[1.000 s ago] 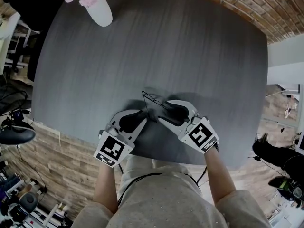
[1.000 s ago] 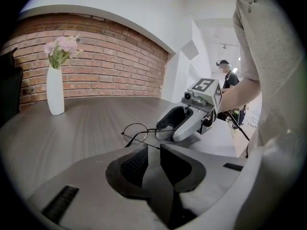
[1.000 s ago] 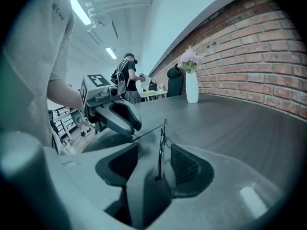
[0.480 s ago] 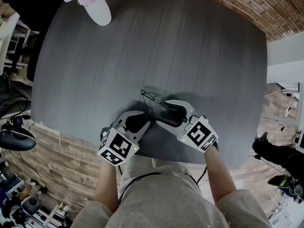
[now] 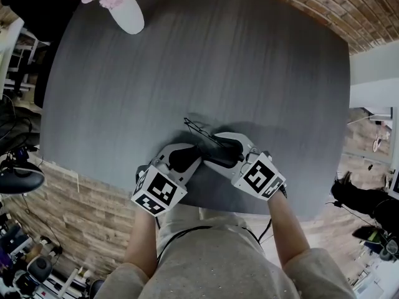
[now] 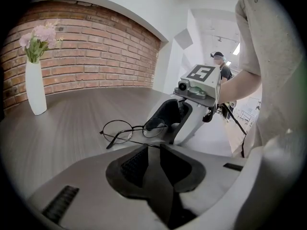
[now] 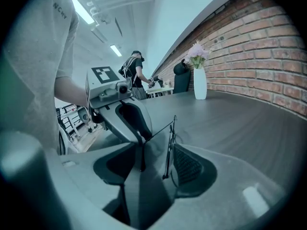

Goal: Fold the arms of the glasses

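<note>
Thin round-lensed wire glasses (image 5: 194, 128) (image 6: 134, 131) stand on the dark grey table (image 5: 218, 61) near its front edge. My left gripper (image 5: 197, 149) (image 6: 154, 147) comes in from the lower left, shut on the tip of one glasses arm (image 7: 158, 131), which runs back to the hinge. My right gripper (image 5: 207, 143) (image 7: 160, 145) is open on the right. One lens end of the frame (image 7: 168, 147) stands edge-on between its jaws, close to the right pad (image 7: 188, 164) and apart from the left one. The other arm (image 6: 111, 143) slants down to the table.
A white vase of pink flowers (image 5: 124, 8) (image 6: 36, 87) stands at the table's far left corner. A brick wall (image 6: 96, 47) curves behind the table. A person (image 7: 139, 73) stands far off in the room. My own sleeve (image 6: 268, 42) fills the right of the left gripper view.
My left gripper has shifted right and a little lower, closing in beside the right gripper. The glasses and the right gripper have stayed about where they were.
</note>
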### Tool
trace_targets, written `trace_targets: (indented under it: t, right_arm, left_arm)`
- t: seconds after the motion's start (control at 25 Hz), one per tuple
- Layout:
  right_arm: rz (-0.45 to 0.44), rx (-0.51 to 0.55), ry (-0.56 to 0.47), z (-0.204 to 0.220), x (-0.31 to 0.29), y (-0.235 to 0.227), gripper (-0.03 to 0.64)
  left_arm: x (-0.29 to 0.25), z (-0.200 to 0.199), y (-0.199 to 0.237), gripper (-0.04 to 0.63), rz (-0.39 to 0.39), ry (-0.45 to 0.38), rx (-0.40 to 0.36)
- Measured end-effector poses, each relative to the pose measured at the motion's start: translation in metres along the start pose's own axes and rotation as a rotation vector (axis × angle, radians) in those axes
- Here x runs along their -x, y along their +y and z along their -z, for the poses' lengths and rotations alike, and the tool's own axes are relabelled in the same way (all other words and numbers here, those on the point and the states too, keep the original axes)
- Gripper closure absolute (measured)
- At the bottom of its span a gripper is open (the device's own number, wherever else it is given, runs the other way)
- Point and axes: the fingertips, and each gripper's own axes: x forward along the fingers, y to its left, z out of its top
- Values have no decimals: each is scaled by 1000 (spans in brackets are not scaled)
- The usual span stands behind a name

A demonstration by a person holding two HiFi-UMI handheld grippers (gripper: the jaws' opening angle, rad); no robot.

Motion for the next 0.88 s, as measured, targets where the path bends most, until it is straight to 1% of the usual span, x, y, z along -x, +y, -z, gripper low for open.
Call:
trace_targets:
  t: [0.24, 0.44, 0.68, 0.8, 0.88]
  right_arm:
    - [2, 23, 24, 3, -1, 1, 371]
    - [11, 85, 91, 12, -3, 5, 371]
    - [27, 93, 91, 12, -7, 5, 383]
    - [30, 85, 87, 11, -7, 5, 383]
    - [32, 82, 87, 12, -6, 4, 383]
  left_arm:
    - [-6, -3, 1, 520, 3, 12, 13]
    - [-8, -6, 0, 520, 16, 17, 15]
    - [-6, -4, 5, 520, 19, 1, 41]
    - [-6, -4, 5, 520, 19, 5, 40]
    - [-7, -6, 5, 520, 20, -8, 44]
